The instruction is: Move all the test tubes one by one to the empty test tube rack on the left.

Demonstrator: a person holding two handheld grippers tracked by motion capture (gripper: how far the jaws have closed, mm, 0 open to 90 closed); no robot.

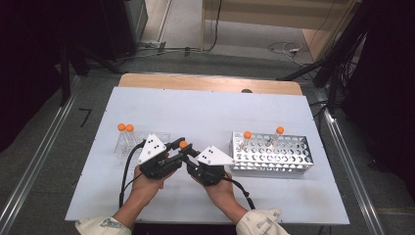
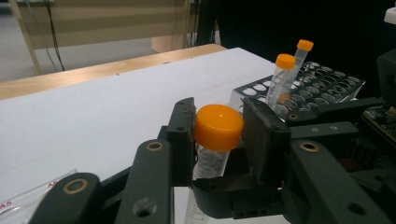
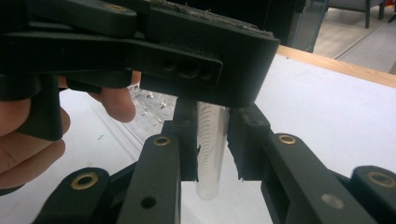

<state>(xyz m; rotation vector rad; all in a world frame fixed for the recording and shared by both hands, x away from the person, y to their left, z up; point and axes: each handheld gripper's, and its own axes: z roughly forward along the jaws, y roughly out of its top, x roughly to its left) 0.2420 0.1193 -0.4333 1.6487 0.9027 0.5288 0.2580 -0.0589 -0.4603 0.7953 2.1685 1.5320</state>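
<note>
Hand-held gripper (image 3: 212, 140) around upright tube (image 3: 210, 149)

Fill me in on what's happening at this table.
A person is working with two hand-held tongs over a white table. The right tongs grip the clear body of a tube, while the left tongs are closed on its orange cap, as if to unscrew or tighten it. A metal rack on the right holds two capped tubes, and two more stand at the left.
</note>
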